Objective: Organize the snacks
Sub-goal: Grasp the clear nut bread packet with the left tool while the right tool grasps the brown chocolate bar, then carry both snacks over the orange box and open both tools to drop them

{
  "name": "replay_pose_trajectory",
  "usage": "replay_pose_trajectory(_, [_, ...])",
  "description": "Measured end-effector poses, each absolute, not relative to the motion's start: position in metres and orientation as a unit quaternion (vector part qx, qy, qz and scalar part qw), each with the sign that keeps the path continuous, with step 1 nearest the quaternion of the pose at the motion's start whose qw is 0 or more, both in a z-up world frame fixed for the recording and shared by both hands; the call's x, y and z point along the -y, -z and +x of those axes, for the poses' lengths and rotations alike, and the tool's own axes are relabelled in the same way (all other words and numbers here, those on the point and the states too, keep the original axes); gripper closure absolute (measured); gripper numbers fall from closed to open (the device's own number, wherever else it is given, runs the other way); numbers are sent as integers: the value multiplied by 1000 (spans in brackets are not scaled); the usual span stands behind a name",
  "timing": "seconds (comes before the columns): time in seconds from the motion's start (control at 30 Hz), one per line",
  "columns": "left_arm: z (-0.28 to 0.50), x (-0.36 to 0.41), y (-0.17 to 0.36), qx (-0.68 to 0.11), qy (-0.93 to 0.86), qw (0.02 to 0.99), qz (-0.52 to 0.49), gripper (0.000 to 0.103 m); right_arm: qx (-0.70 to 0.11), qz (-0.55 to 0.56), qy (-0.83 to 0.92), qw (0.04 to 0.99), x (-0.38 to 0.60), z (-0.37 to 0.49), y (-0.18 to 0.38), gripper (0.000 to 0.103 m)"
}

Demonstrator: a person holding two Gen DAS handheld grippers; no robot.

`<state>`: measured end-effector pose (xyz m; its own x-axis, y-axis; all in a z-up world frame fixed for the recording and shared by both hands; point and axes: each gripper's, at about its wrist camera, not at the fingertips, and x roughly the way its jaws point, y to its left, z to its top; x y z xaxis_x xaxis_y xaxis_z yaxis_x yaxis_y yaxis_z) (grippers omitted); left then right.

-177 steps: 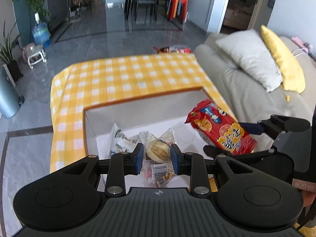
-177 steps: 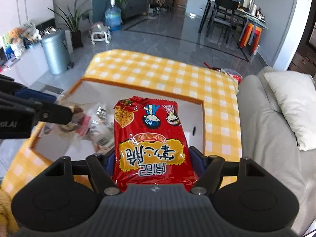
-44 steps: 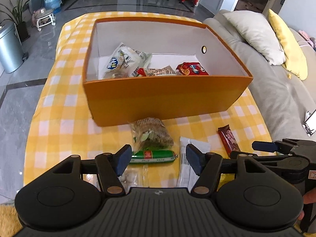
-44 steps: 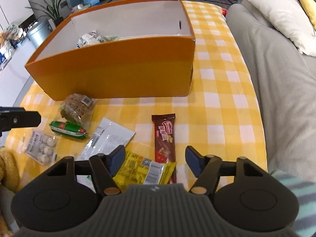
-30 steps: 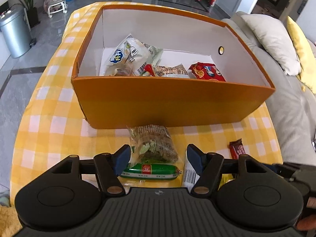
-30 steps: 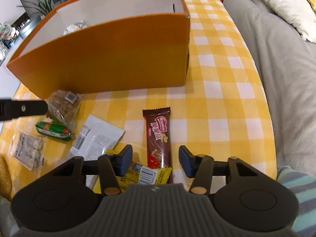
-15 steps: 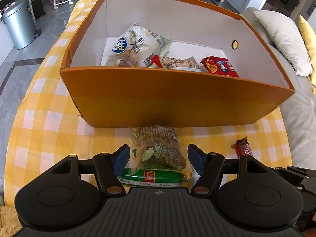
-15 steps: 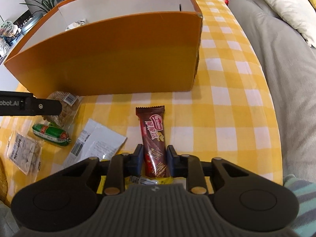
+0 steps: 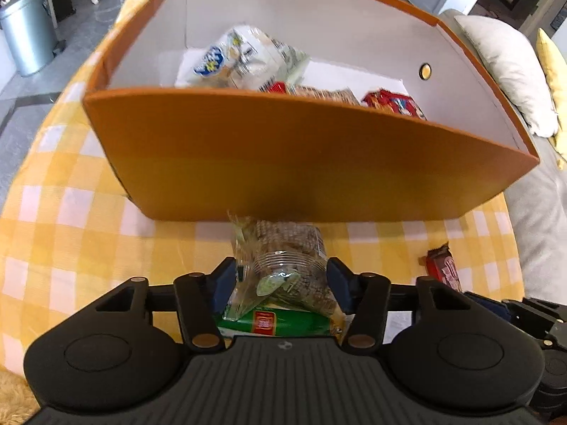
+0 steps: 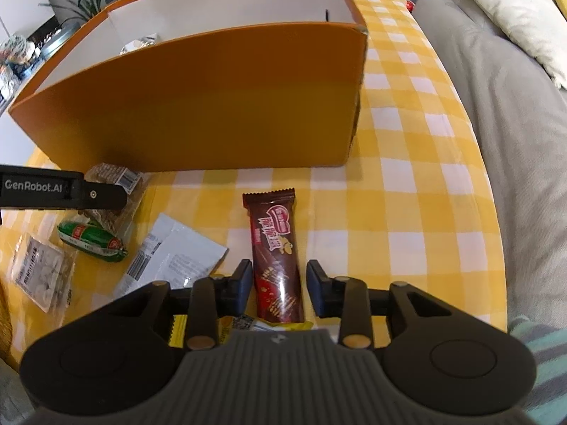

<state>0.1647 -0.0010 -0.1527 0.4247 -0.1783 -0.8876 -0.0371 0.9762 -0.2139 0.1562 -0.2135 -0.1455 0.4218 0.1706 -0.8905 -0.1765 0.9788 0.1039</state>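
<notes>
An orange box (image 9: 283,163) with white inner walls stands on the yellow checked cloth and holds several snack bags. In front of it lies a clear bag of brown biscuits (image 9: 283,248), partly over a green sausage (image 9: 276,320). My left gripper (image 9: 281,276) is closing on that bag, and its blue pads meet the bag's two sides. A brown chocolate bar (image 10: 273,244) lies flat on the cloth between the fingers of my right gripper (image 10: 280,276). Those jaws are opening, with a thin gap on each side of the bar. The left gripper's finger (image 10: 71,189) shows at the left over the biscuit bag (image 10: 117,177).
A white sachet (image 10: 173,258), a clear pack of pale sweets (image 10: 42,272) and a yellow packet (image 10: 226,322) lie near the front edge. A grey sofa (image 10: 496,106) with pillows borders the table on the right. A metal bin (image 9: 28,28) stands on the floor far left.
The left gripper came down closer to the biscuit bag and its jaws narrowed onto it. The right jaws, shut on the chocolate bar half a second ago, have parted slightly.
</notes>
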Motion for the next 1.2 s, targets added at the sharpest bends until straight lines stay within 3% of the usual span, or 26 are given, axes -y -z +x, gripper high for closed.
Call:
replay_pose_trajectory(0.1, [164,7,156,-536,46,839,-82,48,-526,-16,-103,844,209,154,145,73])
replay_pose_trajectory(0.2, [164,8,156,-533,42,841,-81,52,-523,-27,-98,846,208,153,145,81])
replay_pose_trajectory(0.37, [161,8,147,-521,47,848,-80,57,-520,-20,-96,849,211,153,144,82])
replay_pose_trajectory(1.2, [112,14,51,-441,82,893,-44,57,-423,6,-84,902,215,121,76,83])
